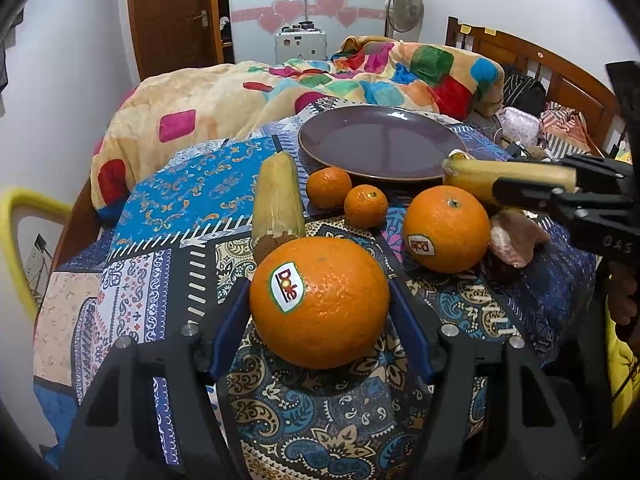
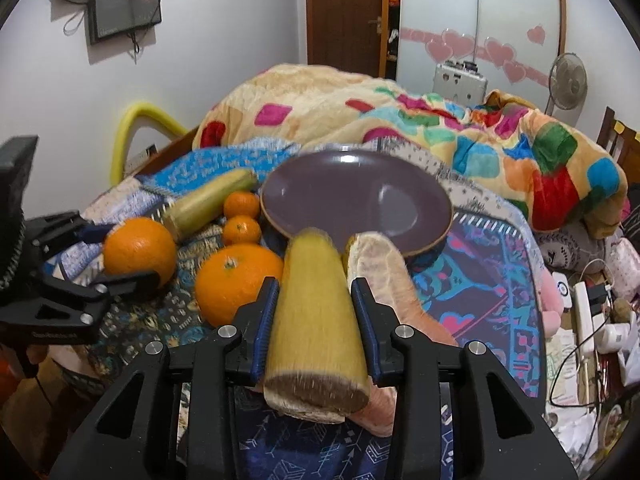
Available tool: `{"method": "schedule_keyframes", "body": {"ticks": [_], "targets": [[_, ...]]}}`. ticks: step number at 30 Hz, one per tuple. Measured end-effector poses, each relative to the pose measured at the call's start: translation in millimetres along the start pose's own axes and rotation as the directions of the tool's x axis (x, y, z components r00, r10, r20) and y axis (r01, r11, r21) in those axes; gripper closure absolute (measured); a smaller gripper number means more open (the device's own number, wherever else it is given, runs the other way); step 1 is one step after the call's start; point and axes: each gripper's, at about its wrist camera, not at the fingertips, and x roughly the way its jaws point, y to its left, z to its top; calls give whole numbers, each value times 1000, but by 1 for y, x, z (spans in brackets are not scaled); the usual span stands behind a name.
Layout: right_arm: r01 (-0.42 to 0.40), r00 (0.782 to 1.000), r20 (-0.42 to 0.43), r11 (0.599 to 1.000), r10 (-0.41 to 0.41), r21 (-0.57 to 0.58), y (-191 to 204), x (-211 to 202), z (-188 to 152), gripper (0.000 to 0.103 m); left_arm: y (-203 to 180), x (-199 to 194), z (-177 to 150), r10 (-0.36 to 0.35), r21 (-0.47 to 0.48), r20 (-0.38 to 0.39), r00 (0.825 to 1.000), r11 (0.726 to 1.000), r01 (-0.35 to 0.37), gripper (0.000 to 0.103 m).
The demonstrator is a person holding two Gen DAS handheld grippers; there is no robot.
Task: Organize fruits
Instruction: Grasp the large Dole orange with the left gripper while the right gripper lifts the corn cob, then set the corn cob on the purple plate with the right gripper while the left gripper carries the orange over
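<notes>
**Both grippers on fruit, plate waiting behind**

Nearest the left camera, the left gripper (image 1: 320, 320) has its blue pads on either side of the stickered orange (image 1: 319, 301). The pads look to be against the peel, though whether they are squeezing it I cannot tell, and the orange appears to sit on the patterned cloth (image 1: 160, 280). That placement reads as the start of a pick.

The right gripper (image 2: 314, 320) is clamped on a yellow cut stalk piece (image 2: 316, 320), long axis pointing toward the plate (image 2: 304, 184), probably so it can be carried straight there. Motion blur suggests it is moving. A peeled pomelo segment (image 2: 380, 264) lies just beside it.

Further back are a second large orange (image 1: 446, 228), two mandarins (image 1: 329, 186) (image 1: 366, 205) and another stalk piece (image 1: 278, 200), clustered near the plate's front rim. The plate holds nothing, so sorting seems barely begun.
</notes>
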Motion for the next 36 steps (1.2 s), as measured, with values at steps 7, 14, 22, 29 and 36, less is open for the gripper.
{"method": "schedule_keyframes", "body": {"ticks": [7, 14, 22, 29, 36], "targets": [[4, 998, 56, 1000, -4, 3, 0, -21, 11, 69, -4, -10, 16, 4, 4, 47, 999, 1000, -4, 36], [27, 994, 105, 1000, -28, 16, -8, -33, 24, 70, -13, -20, 39, -2, 33, 101, 995, 999, -2, 36], [63, 986, 148, 997, -70, 46, -29, -39, 46, 70, -15, -14, 67, -14, 20, 129, 992, 1000, 12, 36], [86, 981, 167, 993, -98, 76, -48, -34, 60, 70, -17, 0, 92, 8, 20, 145, 989, 1000, -11, 36], [100, 982, 156, 993, -110, 70, -54, -16, 71, 70, -11, 25, 110, 13, 2, 118, 993, 1000, -13, 36]]}}
